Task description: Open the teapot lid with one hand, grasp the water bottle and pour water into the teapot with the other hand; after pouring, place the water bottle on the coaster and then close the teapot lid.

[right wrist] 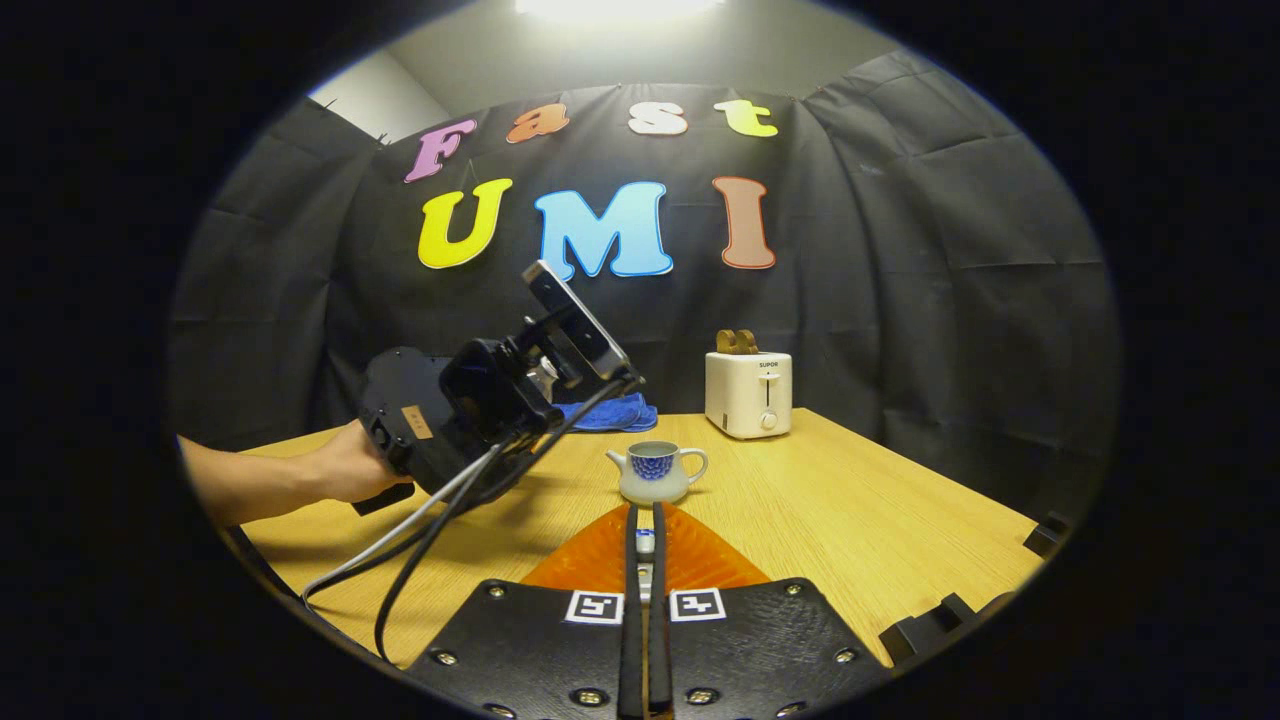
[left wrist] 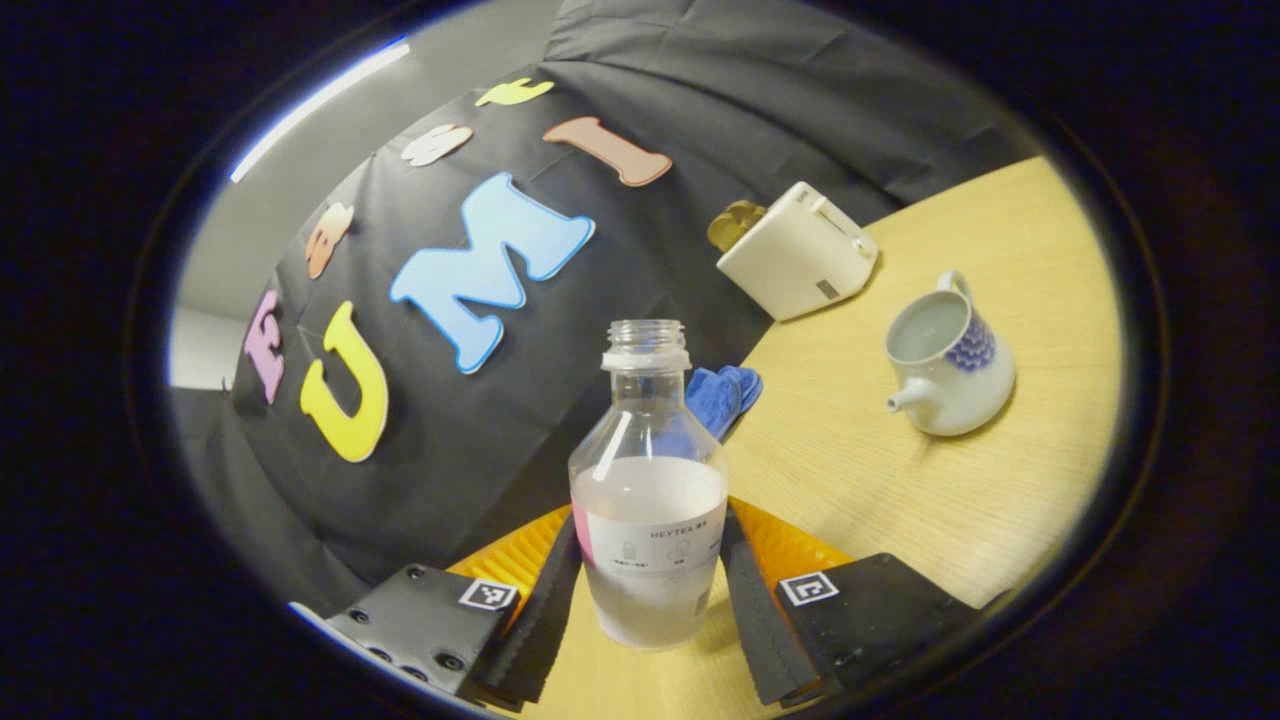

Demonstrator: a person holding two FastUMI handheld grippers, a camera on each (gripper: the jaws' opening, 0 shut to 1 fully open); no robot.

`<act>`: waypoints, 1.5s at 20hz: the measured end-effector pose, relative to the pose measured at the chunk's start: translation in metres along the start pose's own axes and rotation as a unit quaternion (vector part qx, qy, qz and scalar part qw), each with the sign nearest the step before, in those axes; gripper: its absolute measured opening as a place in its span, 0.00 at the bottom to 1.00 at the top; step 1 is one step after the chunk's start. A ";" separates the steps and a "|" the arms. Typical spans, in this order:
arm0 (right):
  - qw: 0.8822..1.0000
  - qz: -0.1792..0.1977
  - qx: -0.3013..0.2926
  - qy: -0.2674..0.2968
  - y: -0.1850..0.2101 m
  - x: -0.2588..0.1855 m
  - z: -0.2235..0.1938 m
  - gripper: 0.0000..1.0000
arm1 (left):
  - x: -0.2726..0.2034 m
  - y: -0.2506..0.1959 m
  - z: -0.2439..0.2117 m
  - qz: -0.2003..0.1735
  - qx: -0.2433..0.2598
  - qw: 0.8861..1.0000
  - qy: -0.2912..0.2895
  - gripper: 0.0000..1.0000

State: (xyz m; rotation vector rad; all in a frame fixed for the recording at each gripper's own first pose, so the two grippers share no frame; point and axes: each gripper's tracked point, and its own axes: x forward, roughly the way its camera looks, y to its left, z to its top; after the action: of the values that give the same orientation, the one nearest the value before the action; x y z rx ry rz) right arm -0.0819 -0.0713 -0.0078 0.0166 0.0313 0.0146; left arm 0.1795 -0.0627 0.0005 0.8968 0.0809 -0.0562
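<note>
Teapot (left wrist: 945,365) sits open at the right of my left gripper view, on the wooden table (left wrist: 900,480), its mouth showing a pale inside, spout pointing to the lower left of the frame and handle to the upper right. In my right gripper view the same teapot (right wrist: 656,472) stands just above centre, upright, spout to the left and handle to the right.

My left gripper (left wrist: 648,590) is clamped on the water bottle (left wrist: 648,500): both fingers (left wrist: 548,610) press its lower sides, one on each flank. The bottle is capless and stands upright in the lower middle of that frame, its bottom half filled with cloudy water, a label around it. It is well apart from the teapot.

My right gripper (right wrist: 645,560) has its fingers nearly pressed together at the bottom centre of its view, with something small and pale (right wrist: 645,542) pinched between the tips; I cannot tell what it is.

In the right gripper view, my left gripper's body (right wrist: 470,410) shows at middle left, held by my hand (right wrist: 345,465), cables trailing down toward the lower left.

A white toaster (left wrist: 800,262) with bread in its slots stands at the table's far edge, upper right of centre in the left gripper view. A blue cloth (left wrist: 722,395) lies behind the bottle.
</note>
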 end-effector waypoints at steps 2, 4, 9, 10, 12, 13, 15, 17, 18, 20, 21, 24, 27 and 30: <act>1.000 0.004 0.005 0.002 0.000 -0.004 -0.003 0.03 | 0.007 -0.019 -0.001 -0.021 0.039 0.999 0.007 0.87; 1.000 0.003 0.010 0.004 -0.001 -0.005 -0.003 0.02 | 0.009 -0.024 0.004 -0.020 0.089 0.996 0.009 0.86; 1.000 0.003 0.018 0.016 -0.005 -0.004 -0.010 0.03 | 0.014 -0.042 0.017 -0.032 0.168 0.985 -0.001 0.87; 1.000 0.003 0.021 0.013 -0.007 -0.006 -0.009 0.03 | 0.014 -0.043 0.017 -0.036 0.171 0.985 -0.002 0.87; 1.000 0.000 0.019 0.012 -0.009 -0.005 -0.009 0.02 | 0.016 -0.048 0.018 -0.042 0.191 0.981 0.003 0.87; 1.000 0.001 0.020 0.013 -0.008 -0.005 -0.010 0.02 | 0.016 -0.050 0.017 -0.043 0.211 0.977 0.006 0.87; 1.000 0.001 0.022 0.016 -0.009 -0.005 -0.011 0.03 | 0.014 -0.053 0.022 -0.041 0.238 0.970 0.001 0.87; 0.999 0.002 0.028 0.016 -0.010 -0.006 -0.010 0.03 | 0.012 -0.058 0.025 -0.045 0.251 0.967 -0.002 0.87; 0.999 0.002 0.028 0.018 -0.009 -0.005 -0.011 0.03 | 0.009 -0.061 0.030 -0.043 0.271 0.962 -0.006 0.87; 0.999 0.003 0.028 0.017 -0.010 -0.006 -0.010 0.03 | 0.006 -0.064 0.031 -0.040 0.294 0.955 -0.008 0.87; 1.000 0.002 0.026 0.016 -0.011 -0.006 -0.010 0.03 | 0.006 -0.064 0.031 -0.040 0.300 0.953 -0.007 0.87; 0.999 -0.001 0.033 0.016 -0.015 -0.007 -0.010 0.02 | 0.008 -0.065 0.037 -0.045 0.339 0.940 -0.011 0.87; 0.999 -0.001 0.036 0.020 -0.015 -0.008 -0.012 0.02 | 0.010 -0.064 0.036 -0.047 0.370 0.928 -0.005 0.87; 0.999 0.000 0.033 0.018 -0.016 -0.008 -0.010 0.02 | 0.009 -0.061 0.040 -0.040 0.398 0.916 -0.005 0.87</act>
State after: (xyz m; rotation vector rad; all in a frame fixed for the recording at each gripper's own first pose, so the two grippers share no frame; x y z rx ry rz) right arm -0.0904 -0.0868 -0.0179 0.0829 0.0679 0.0135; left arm 0.1856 -0.1317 -0.0232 1.7115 0.0857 -0.1796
